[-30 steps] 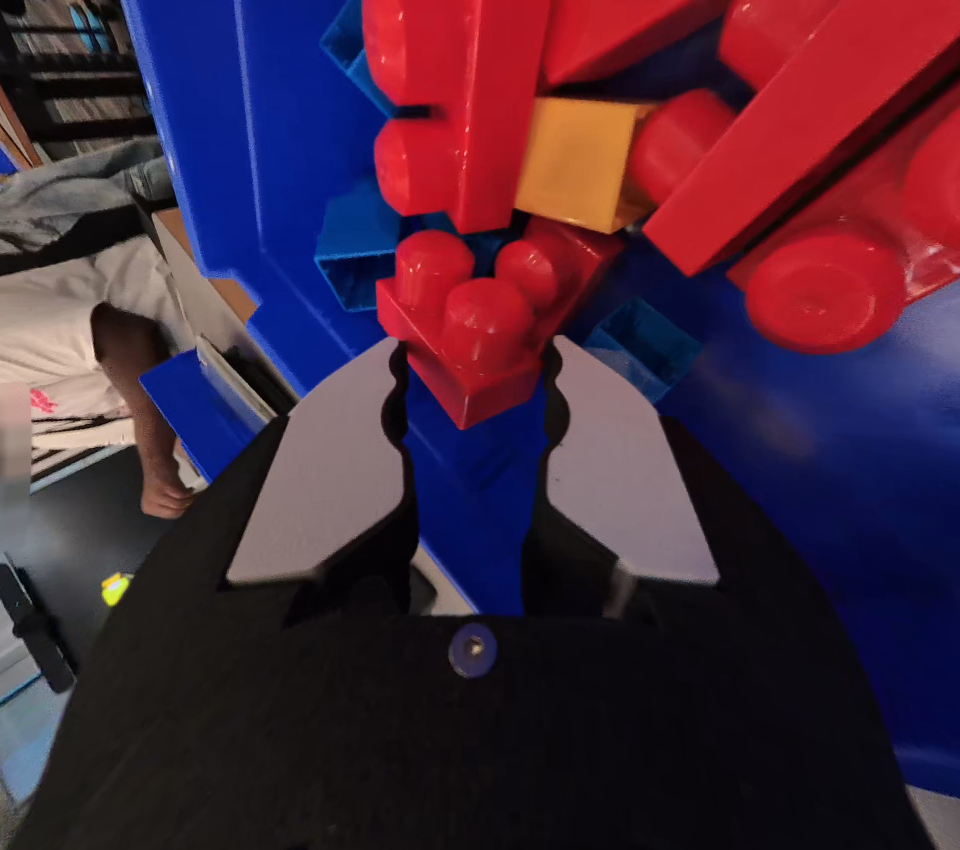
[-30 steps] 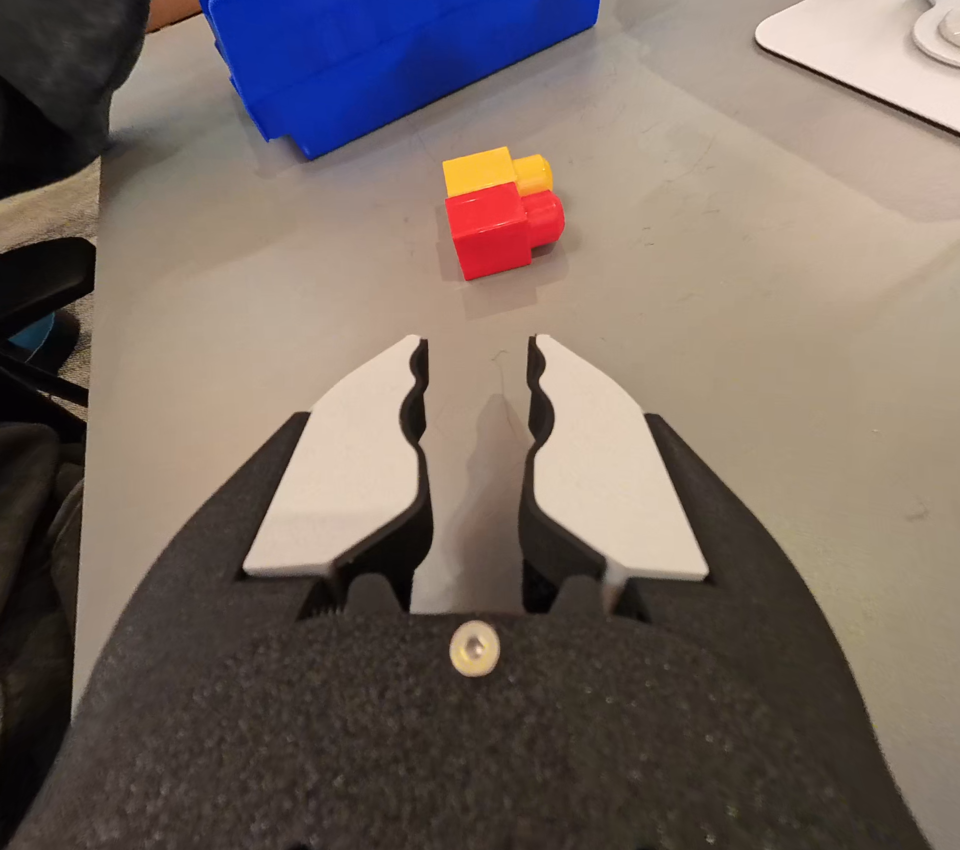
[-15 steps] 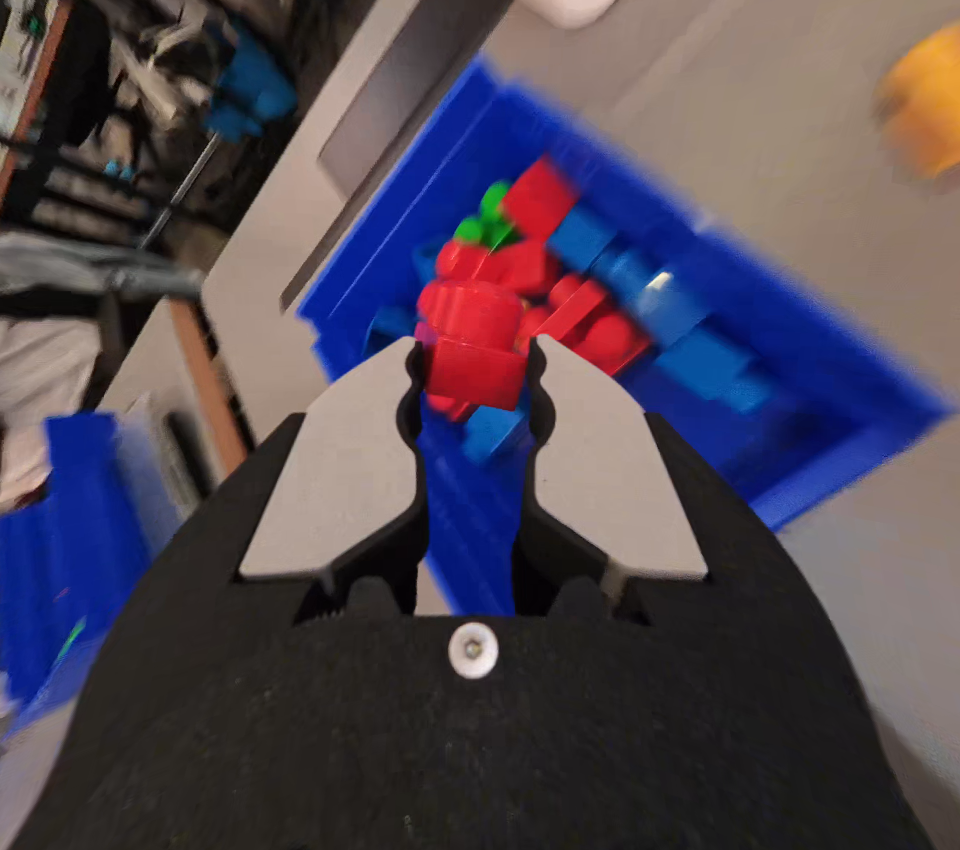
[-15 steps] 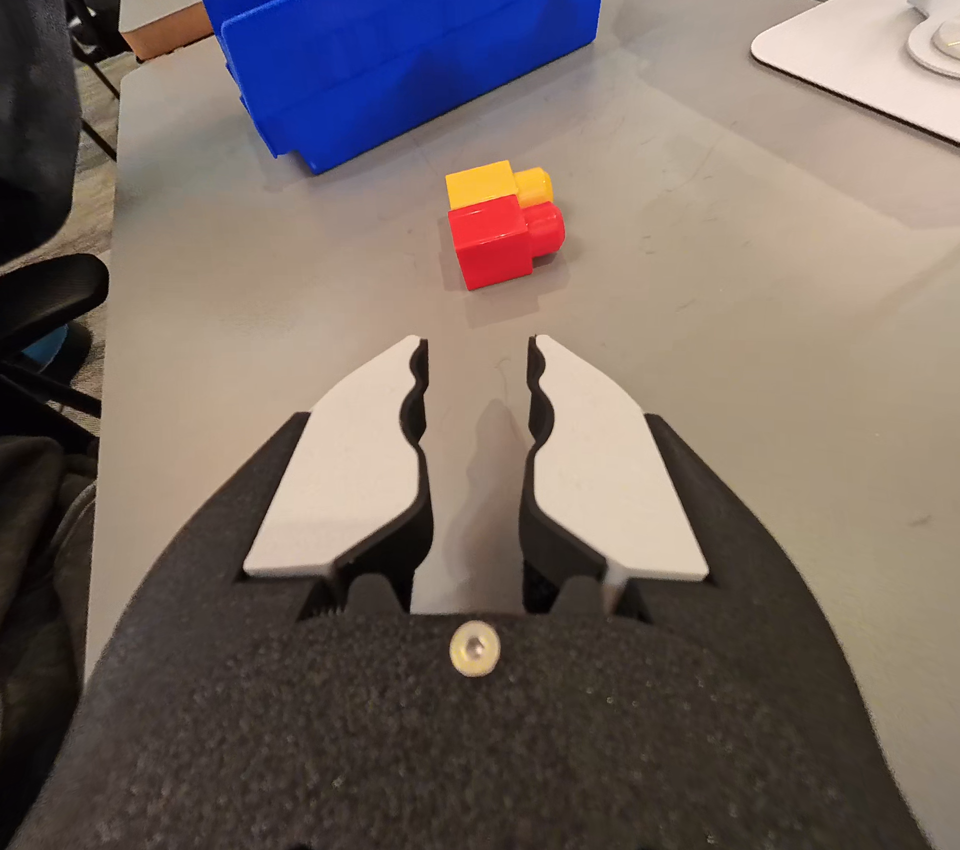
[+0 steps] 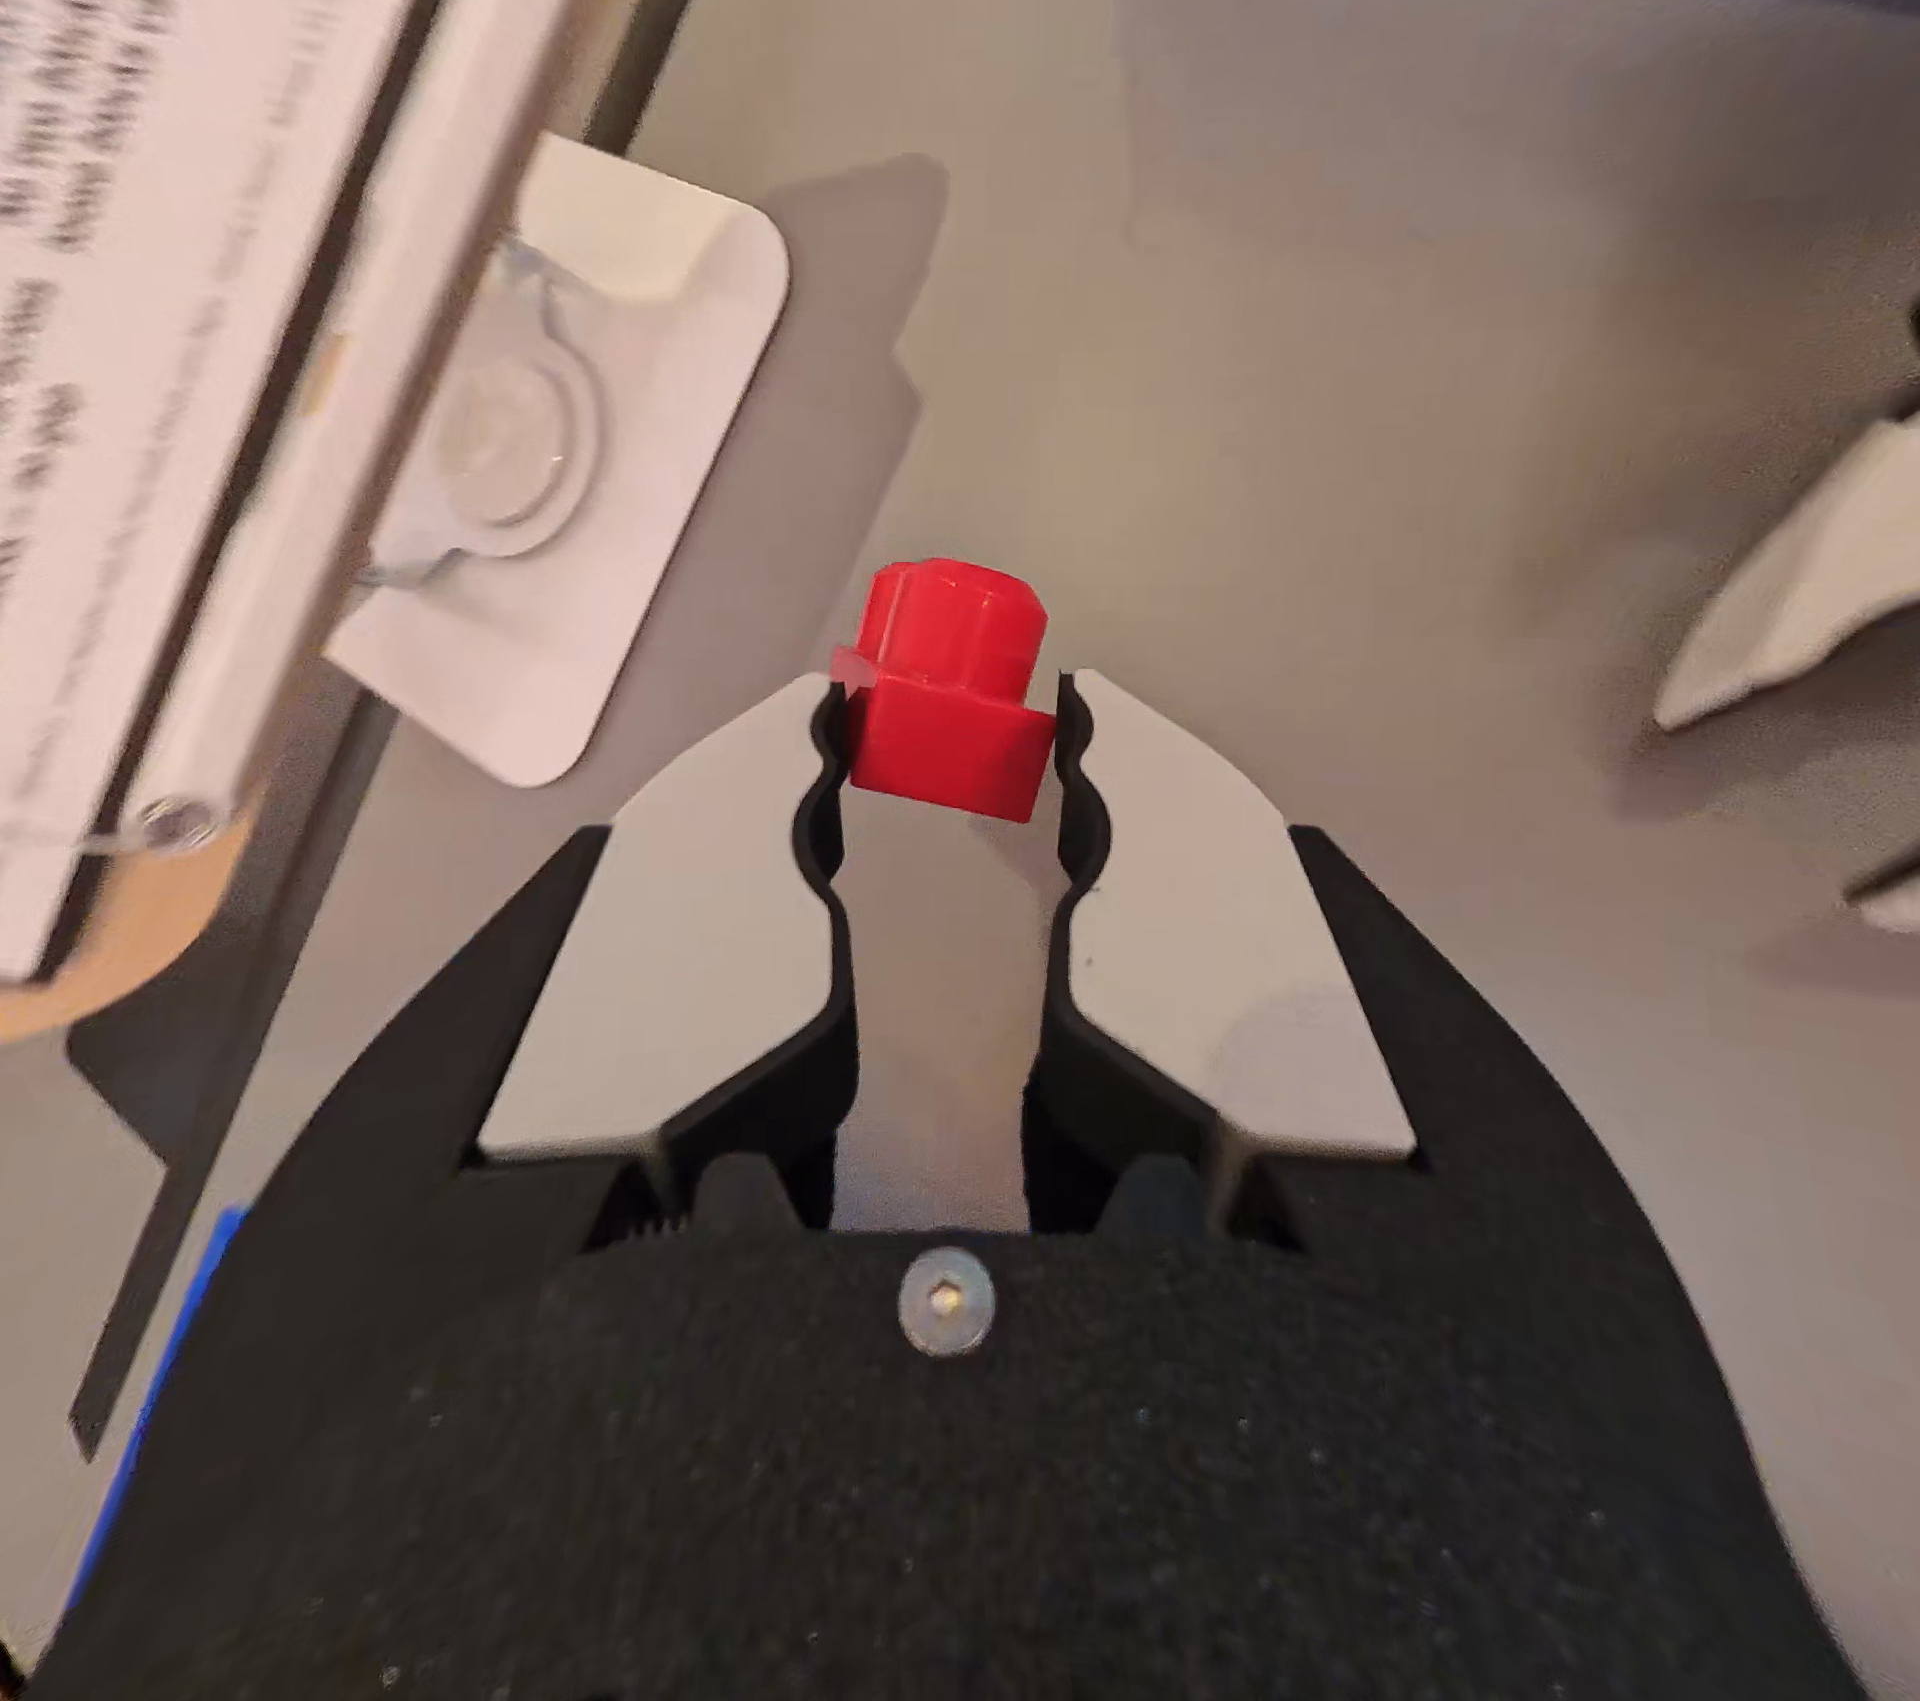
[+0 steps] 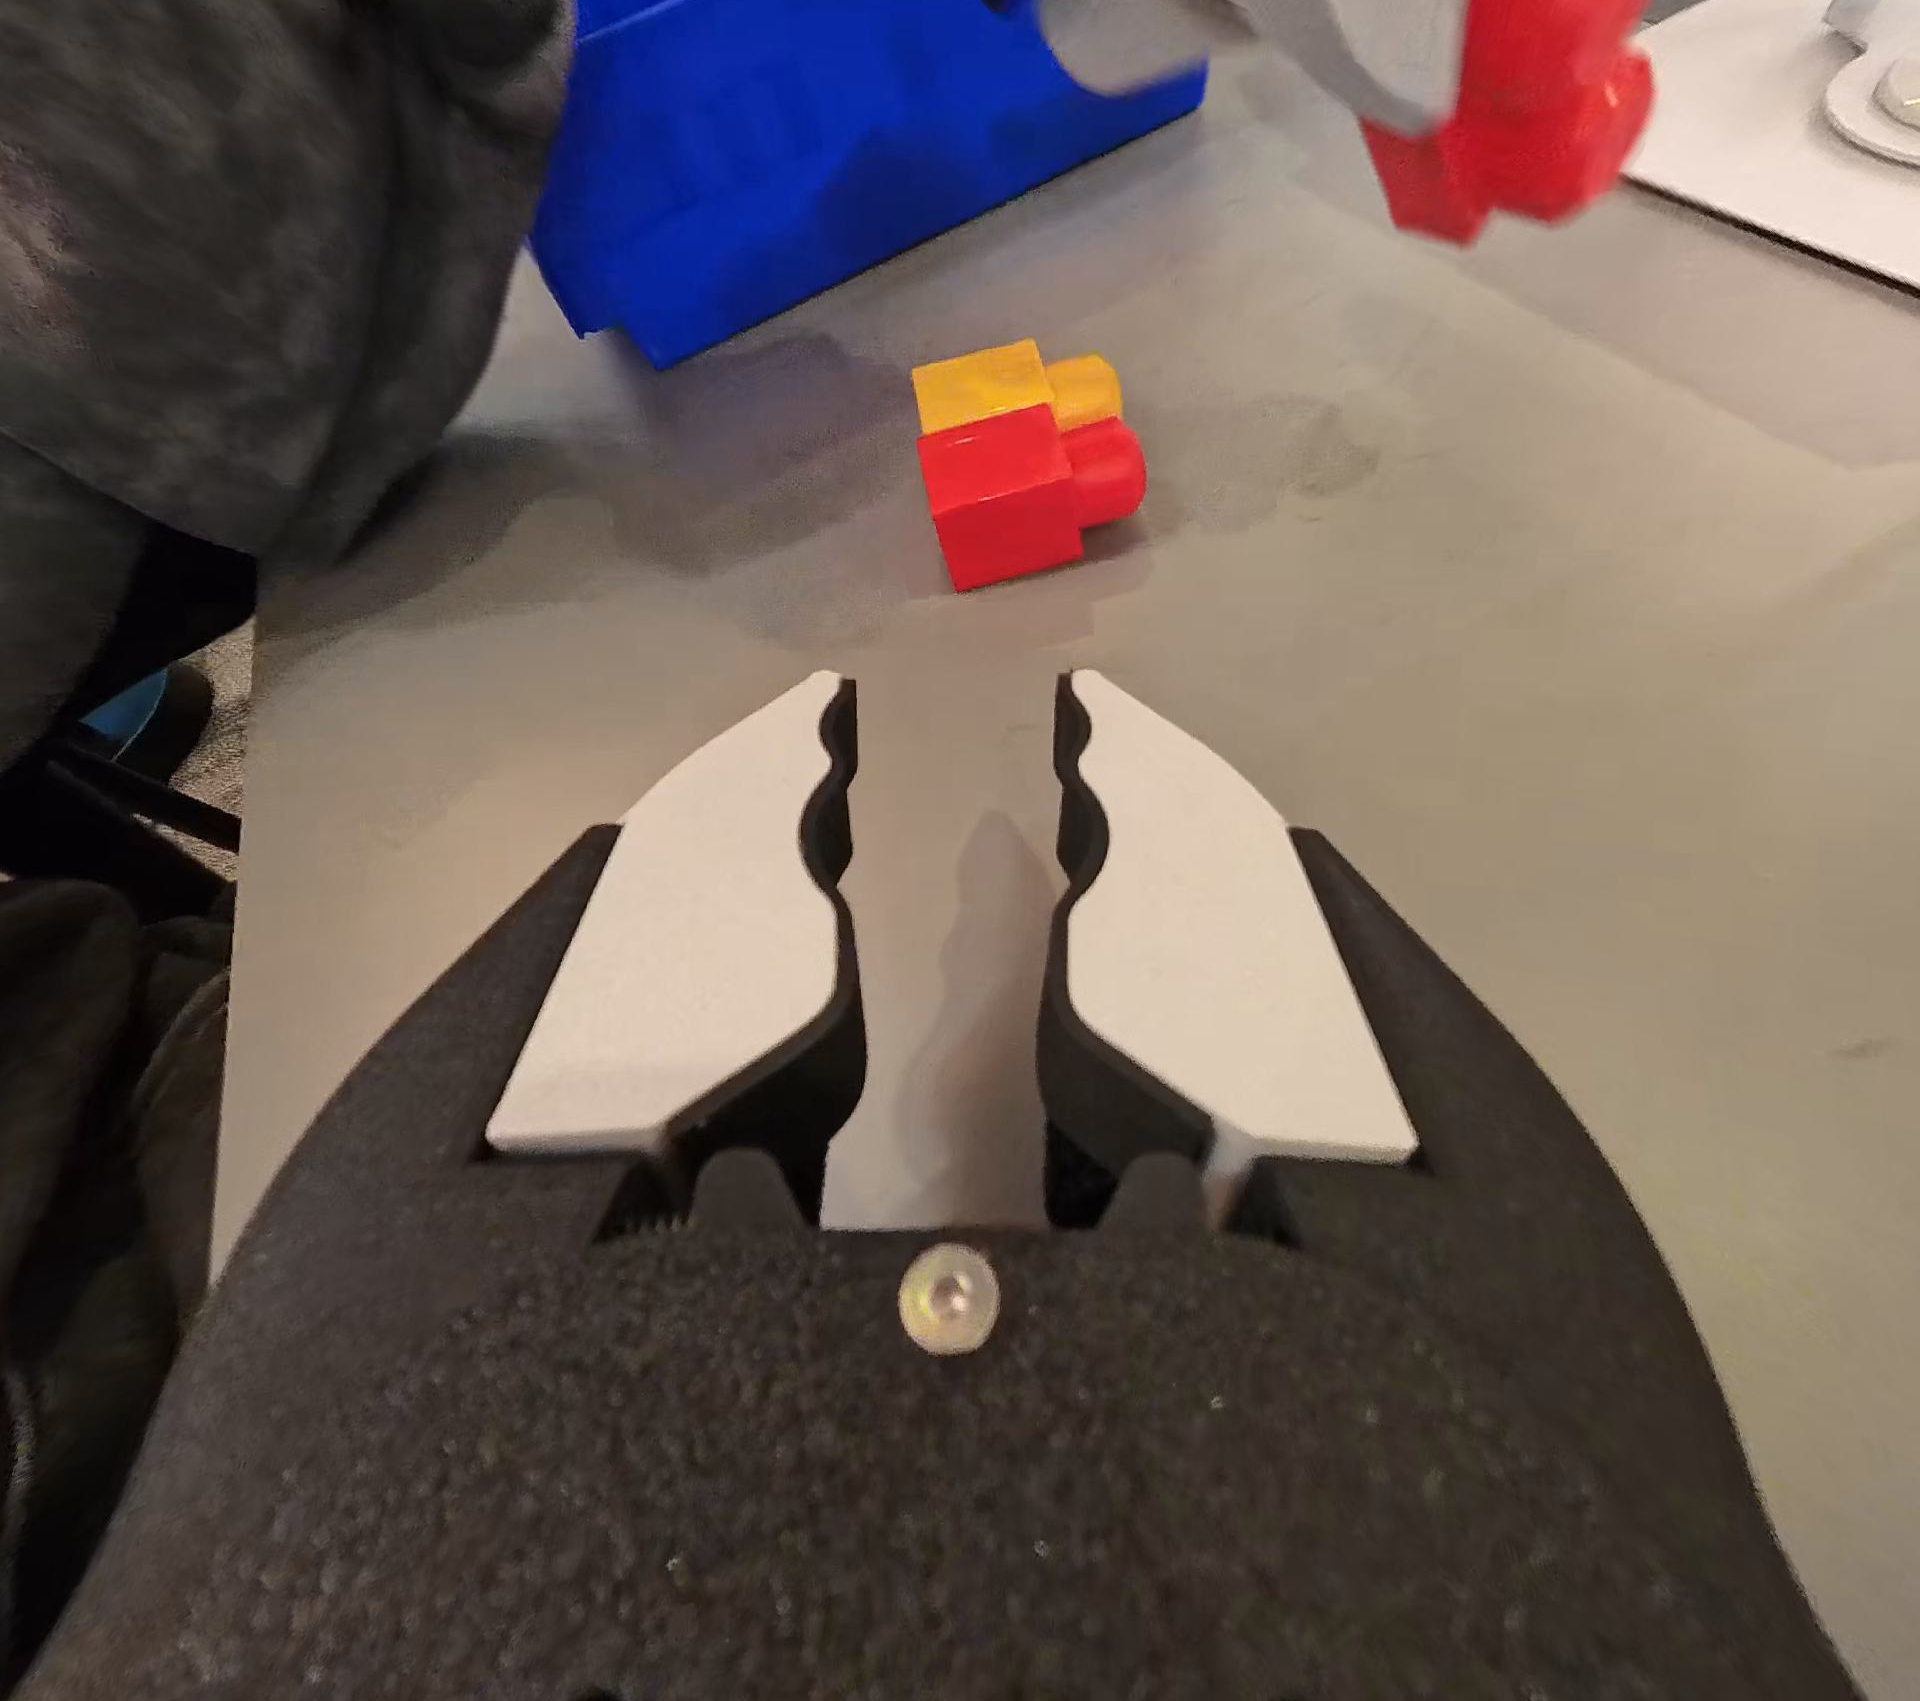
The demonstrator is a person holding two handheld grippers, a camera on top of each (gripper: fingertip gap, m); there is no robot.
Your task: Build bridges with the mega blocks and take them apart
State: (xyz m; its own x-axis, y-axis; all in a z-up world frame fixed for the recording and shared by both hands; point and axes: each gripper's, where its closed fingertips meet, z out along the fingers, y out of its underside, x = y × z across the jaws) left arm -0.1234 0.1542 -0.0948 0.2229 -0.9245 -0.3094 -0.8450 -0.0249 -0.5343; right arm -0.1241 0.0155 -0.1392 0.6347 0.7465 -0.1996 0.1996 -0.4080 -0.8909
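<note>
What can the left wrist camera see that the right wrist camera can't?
Only the left wrist view shows the page in a clear stand, tilted at the left.

Only the right wrist view shows the yellow block and small red block lying side by side on the table, plus a grey sleeve.

Both show the left gripper clamping a red block, the open right gripper, the grey table and the blue bin.

left hand-held gripper (image 5: 951,742) clamped, right hand-held gripper (image 6: 956,716) parted
</note>
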